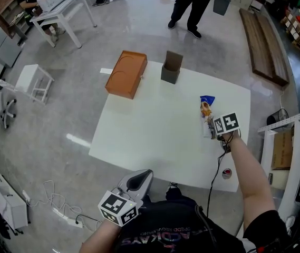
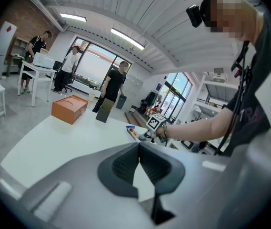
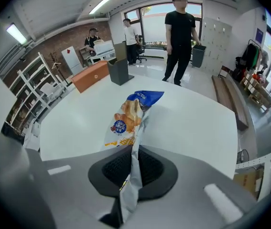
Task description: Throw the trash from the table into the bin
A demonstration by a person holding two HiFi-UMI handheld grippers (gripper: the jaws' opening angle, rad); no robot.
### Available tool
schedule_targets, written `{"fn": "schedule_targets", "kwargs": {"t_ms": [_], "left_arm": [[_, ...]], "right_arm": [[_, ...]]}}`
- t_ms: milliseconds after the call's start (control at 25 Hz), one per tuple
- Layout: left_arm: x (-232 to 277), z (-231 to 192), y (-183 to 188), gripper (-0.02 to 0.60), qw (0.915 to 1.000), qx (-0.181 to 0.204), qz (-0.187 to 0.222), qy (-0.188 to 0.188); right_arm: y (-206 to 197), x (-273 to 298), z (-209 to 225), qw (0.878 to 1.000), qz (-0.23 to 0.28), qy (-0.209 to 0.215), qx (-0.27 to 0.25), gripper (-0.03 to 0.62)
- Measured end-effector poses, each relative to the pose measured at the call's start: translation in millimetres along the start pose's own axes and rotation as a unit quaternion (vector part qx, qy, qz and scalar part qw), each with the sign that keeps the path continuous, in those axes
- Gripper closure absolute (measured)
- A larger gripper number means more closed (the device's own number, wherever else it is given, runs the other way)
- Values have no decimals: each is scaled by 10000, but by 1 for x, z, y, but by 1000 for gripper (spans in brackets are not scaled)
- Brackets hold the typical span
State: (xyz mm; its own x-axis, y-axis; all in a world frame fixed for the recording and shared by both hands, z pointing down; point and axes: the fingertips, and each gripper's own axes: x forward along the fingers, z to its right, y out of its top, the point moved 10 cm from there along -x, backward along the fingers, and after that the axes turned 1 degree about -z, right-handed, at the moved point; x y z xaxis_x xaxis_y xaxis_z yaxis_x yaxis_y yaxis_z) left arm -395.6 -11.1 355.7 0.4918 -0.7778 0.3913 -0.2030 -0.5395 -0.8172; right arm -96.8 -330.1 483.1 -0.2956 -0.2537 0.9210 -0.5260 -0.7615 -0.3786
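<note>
A blue and silver snack bag [image 1: 206,112] lies on the right side of the white table [image 1: 155,130]. My right gripper [image 1: 211,130] points steeply down at the bag's near end and is shut on it. In the right gripper view the crinkled foil [image 3: 130,116] runs up between the pads [image 3: 149,168]. A dark open bin [image 1: 171,67] stands at the table's far edge, well away from the bag. My left gripper [image 1: 139,179] hovers off the table's near edge, shut with nothing in it [image 2: 139,161]. From there I see the bag [image 2: 131,131] and the bin [image 2: 103,110].
An orange box [image 1: 126,74] sits on the far left corner of the table, beside the bin. A person in black [image 1: 191,4] stands beyond the table holding a second dark bin [image 1: 222,0]. Shelving [image 1: 297,162] stands close on the right.
</note>
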Motion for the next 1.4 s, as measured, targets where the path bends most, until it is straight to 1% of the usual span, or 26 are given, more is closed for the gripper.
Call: {"fn": "schedule_targets", "kwargs": {"t_ms": [160, 280, 440, 640, 760, 880, 1000, 1160, 1400], "left_arm": [[2, 2, 4, 574, 9998, 107, -17, -184], [5, 1, 8, 574, 9991, 205, -34, -373], [6, 2, 12, 574, 9971, 369, -67, -663], [4, 4, 19, 574, 9932, 552, -118, -1018], [-1, 3, 21, 574, 9904, 650, -146, -1209], [-4, 1, 24, 574, 9856, 796, -192, -1482], [-10, -2, 25, 574, 9808, 900, -233, -1714], [-15, -1, 24, 574, 9732, 1008, -295, -2043], [-16, 4, 17, 574, 9566, 1192, -505, -2609]], "right_arm": [[-4, -22, -6, 9987, 480, 82, 173, 580], [-11, -44, -12, 9948, 938, 149, 377, 582], [-24, -75, -25, 9866, 1509, 172, 601, 582], [-43, -113, -45, 9730, 2114, 161, 911, 582], [-56, -136, -64, 9602, 2571, 188, 1078, 583], [-74, -162, -86, 9422, 3118, 144, 1217, 583], [-91, -184, -111, 9269, 3519, 41, 1302, 583], [-121, -211, -141, 9094, 3894, -165, 1451, 583], [-170, -241, -184, 8877, 4217, -592, 1754, 583]]}}
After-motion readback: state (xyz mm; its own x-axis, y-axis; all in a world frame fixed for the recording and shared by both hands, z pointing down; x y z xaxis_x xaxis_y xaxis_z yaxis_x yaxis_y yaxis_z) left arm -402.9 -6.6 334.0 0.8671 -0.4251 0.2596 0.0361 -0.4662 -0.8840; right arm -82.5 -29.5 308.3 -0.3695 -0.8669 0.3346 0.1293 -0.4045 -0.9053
